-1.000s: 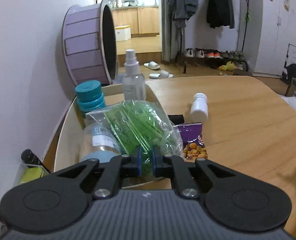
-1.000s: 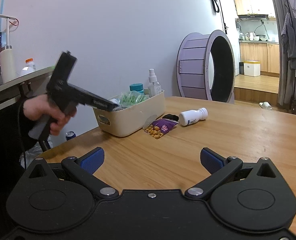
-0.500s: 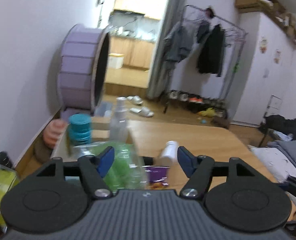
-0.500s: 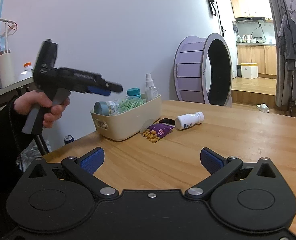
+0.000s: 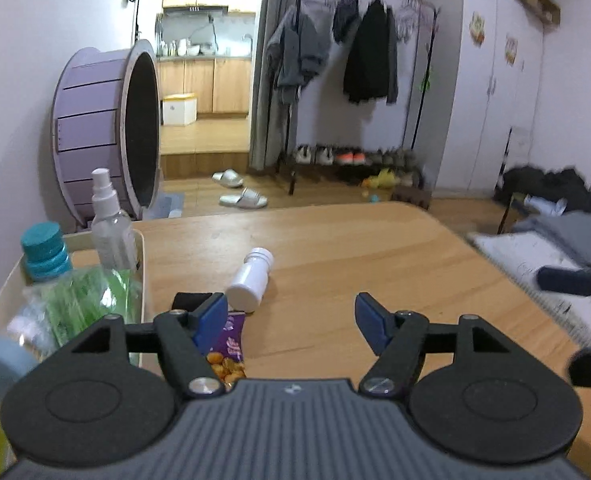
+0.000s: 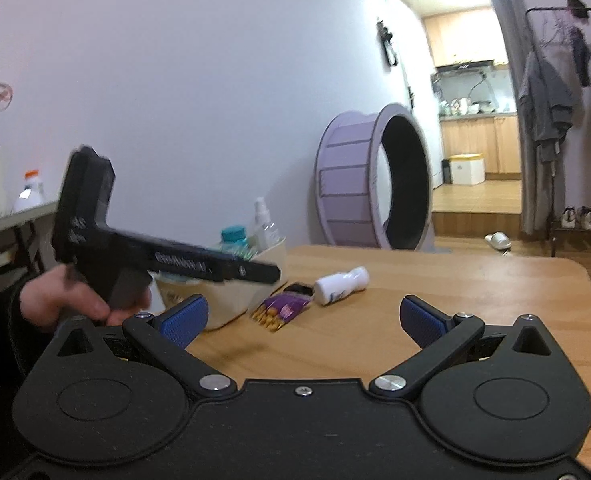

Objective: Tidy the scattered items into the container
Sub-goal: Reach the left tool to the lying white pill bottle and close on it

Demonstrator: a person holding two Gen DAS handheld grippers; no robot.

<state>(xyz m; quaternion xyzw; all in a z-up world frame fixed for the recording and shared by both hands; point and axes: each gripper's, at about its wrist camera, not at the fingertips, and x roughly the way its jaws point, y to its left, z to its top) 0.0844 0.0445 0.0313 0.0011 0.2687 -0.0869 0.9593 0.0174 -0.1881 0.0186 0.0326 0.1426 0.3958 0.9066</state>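
left gripper [image 5: 291,320] is hanging wide open with nothing in it, right gripper [image 6: 303,316] is spread open and empty too, cream bin [image 5: 141,256] sits at about 9 o'clock, with the white bottle [image 5: 251,280] and purple snack bag [image 5: 227,344] on the table [image 5: 375,260] just beside it

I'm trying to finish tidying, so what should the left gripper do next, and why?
Probably reach the open left gripper down to the white bottle lying on its side on the table, beside the container; it holds nothing.
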